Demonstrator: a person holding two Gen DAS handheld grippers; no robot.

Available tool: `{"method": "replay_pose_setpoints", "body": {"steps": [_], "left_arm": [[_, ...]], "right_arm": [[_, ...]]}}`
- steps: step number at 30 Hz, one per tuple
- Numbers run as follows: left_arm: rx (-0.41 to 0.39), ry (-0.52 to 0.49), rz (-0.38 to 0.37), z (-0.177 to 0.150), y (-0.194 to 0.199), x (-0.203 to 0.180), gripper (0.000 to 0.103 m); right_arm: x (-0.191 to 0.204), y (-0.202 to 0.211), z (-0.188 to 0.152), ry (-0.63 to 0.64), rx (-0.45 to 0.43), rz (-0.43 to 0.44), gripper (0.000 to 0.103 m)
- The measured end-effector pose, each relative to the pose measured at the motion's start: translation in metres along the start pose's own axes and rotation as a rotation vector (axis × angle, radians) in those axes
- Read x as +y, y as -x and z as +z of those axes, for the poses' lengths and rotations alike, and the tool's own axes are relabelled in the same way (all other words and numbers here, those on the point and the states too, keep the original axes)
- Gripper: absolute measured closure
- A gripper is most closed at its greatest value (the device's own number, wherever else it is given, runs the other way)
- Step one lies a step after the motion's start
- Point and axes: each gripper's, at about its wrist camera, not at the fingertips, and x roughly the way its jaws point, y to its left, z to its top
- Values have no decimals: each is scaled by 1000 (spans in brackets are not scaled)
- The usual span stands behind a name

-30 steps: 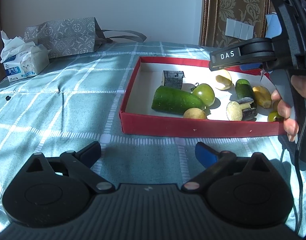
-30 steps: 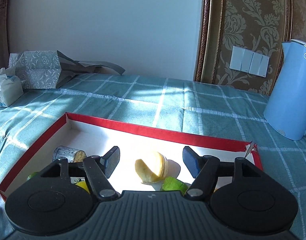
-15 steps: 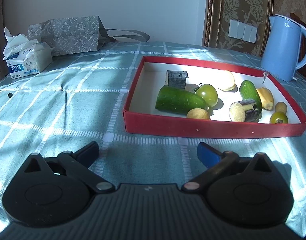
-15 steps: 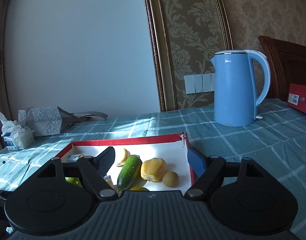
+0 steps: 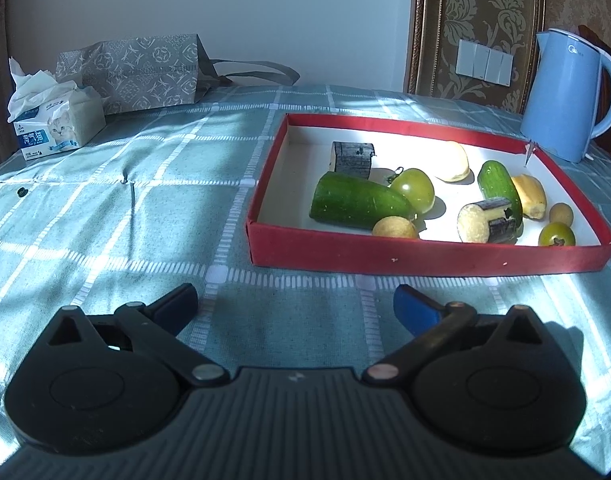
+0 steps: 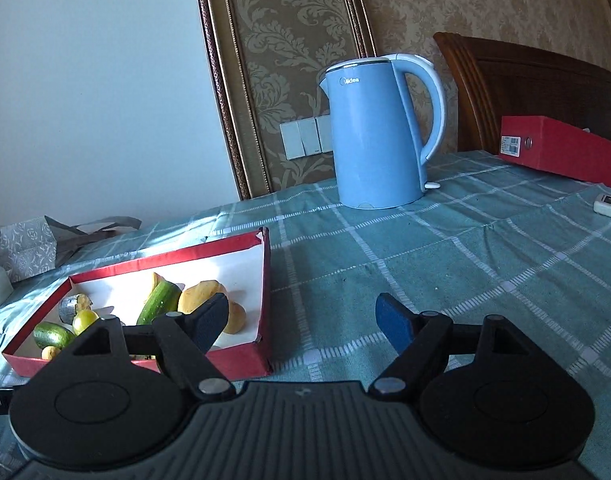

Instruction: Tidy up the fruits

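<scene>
A red tray [image 5: 425,258] with a white floor holds several fruits: a large cucumber piece [image 5: 355,200], a green tomato [image 5: 415,189], a smaller cucumber [image 5: 499,184], a dark cut piece [image 5: 352,159] and small yellow fruits. My left gripper [image 5: 295,306] is open and empty over the cloth, just in front of the tray. My right gripper [image 6: 301,318] is open and empty, to the right of the tray [image 6: 241,360], above the cloth.
A blue kettle [image 6: 375,136] stands behind the tray's right corner; it also shows in the left wrist view [image 5: 565,96]. A tissue box [image 5: 57,126] and a grey bag [image 5: 141,72] sit at the far left. A red box [image 6: 561,146] and a remote [image 6: 609,202] lie at the far right.
My right gripper has pulled back out of the tray and swung to the right, empty. The left gripper has barely moved.
</scene>
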Motion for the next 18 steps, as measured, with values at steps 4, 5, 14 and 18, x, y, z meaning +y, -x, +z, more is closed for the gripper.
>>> {"method": "replay_pose_setpoints", "body": {"steps": [4,5,14,18], "left_arm": [[-4,-8,2,0,1,-2,0],[-3,-9,3,0,1,-2,0],[1,1,18,0,0,0,0],[2,1,19,0,-1,0,0]], "right_arm": [[3,4,-4,18,19,-9,22],[3,5,-5,12,26,7,21],[8,16,-8,34,-23,39,20],[13,25,-11,56,-37,82,20]]}}
